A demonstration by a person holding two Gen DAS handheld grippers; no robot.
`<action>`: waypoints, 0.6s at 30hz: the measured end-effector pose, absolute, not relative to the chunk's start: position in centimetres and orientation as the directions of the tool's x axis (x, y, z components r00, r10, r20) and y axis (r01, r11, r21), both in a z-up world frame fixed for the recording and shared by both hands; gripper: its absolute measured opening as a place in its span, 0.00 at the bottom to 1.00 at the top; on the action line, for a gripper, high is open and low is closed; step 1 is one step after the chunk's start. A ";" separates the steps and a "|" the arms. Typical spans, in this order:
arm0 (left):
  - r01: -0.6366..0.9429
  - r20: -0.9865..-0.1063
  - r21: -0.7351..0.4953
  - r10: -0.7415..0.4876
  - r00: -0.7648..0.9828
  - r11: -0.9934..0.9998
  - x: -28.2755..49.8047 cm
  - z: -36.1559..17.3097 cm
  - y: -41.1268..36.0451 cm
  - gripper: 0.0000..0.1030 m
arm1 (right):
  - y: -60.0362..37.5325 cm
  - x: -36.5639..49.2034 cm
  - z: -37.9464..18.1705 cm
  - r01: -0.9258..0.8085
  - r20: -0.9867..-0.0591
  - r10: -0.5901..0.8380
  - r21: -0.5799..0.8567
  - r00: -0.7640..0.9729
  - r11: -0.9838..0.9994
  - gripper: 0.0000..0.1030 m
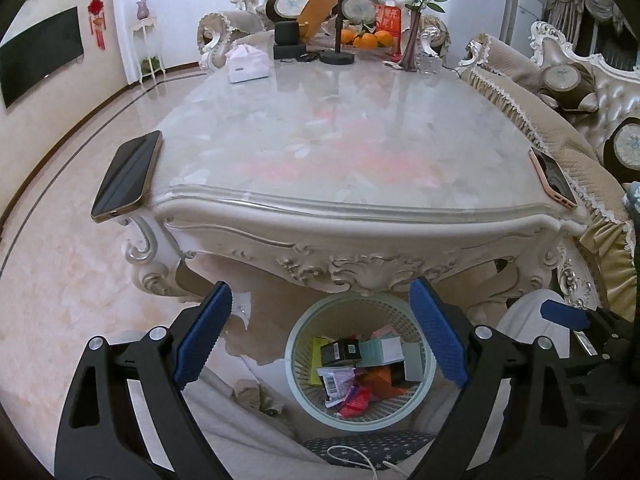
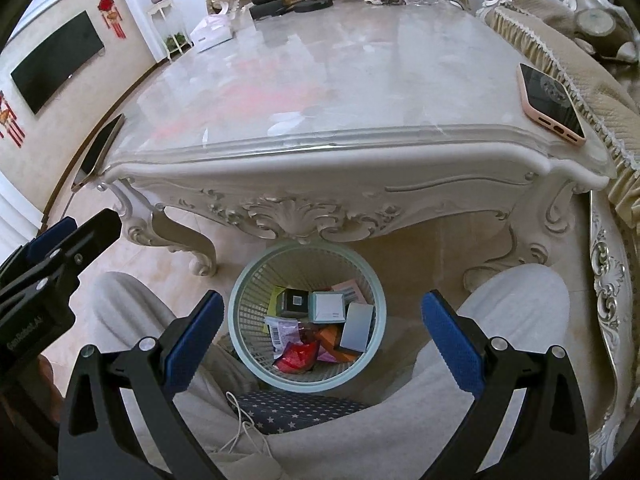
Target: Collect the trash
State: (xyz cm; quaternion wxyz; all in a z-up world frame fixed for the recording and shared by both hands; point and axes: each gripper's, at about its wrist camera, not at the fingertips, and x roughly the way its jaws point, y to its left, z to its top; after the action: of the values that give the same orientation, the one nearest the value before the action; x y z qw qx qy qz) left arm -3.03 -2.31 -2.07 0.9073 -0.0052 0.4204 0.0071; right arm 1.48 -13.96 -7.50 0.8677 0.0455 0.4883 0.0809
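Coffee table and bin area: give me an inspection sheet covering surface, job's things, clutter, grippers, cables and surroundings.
Surface: marble table top, near half bare and glossy.
Job's things: pale mesh waste basket on the floor under the table's near edge, holding small boxes and wrappers; no loose trash seen on the table.
Clutter: dark phone overhanging one near corner, pink-cased phone at the other; tissue box, fruit bowl, vase of roses, black stand at the far end.
Grippers: left gripper and right gripper both open, empty, above the basket.
Cables: white cord on the star-patterned cushion.
Surroundings: sofas, wall TV, person's knees.
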 end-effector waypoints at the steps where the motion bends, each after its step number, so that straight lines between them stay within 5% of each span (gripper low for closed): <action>1: -0.018 -0.766 -0.001 0.011 0.643 1.000 -3.0 -2.2 -2.3 0.85 | -14.0 1.5 -7.6 -0.096 -0.842 0.187 0.160 0.506 0.982 0.92; 18: -0.003 -0.793 0.001 0.003 0.609 1.000 -2.0 -3.2 -2.4 0.85 | -13.7 2.2 -8.1 -0.097 -0.853 0.184 0.157 0.488 0.983 0.92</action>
State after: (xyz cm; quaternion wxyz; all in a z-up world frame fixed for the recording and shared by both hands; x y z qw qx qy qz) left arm -2.01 -2.38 -3.21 0.8969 -0.0005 0.4422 0.0017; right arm 2.16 -13.72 -8.09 0.8615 0.0436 0.4992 0.0817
